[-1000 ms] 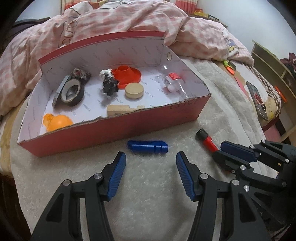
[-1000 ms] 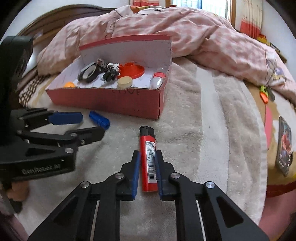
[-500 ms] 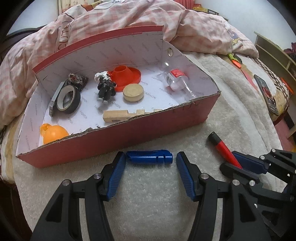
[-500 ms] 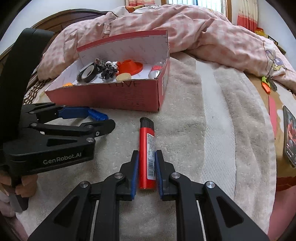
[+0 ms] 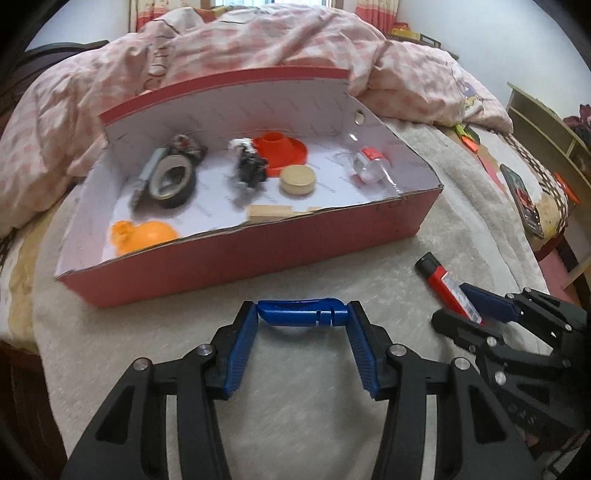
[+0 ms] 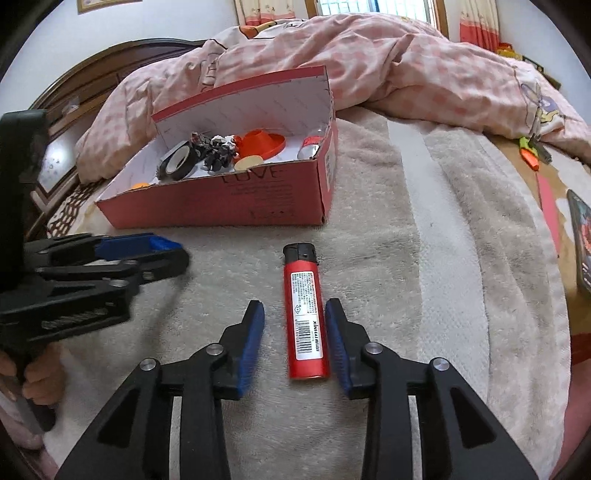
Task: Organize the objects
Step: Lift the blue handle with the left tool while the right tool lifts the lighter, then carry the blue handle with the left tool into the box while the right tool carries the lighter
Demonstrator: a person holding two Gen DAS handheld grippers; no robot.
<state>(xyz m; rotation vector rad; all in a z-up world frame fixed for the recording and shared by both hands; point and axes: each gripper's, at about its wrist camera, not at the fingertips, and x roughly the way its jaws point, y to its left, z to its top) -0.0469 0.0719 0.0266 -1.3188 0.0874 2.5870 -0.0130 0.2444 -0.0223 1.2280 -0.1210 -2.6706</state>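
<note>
The left gripper point(image 5: 301, 319), black with blue ribbed pads, points steeply down, its jaws closing onto the two ends of a small blue plastic cylinder point(image 5: 303, 313). The matching right gripper point(image 6: 295, 321) angles downward, jaws opening, pads clear of the red plastic lighter point(image 6: 306, 314) lying between them.

This is looking like a bedroom in a home. A puffy pink quilt point(image 6: 369, 66) is lying on a bed with a dark wooden headboard point(image 6: 85, 81), and curtains point(image 6: 476, 22) are hanging by a window.
</note>
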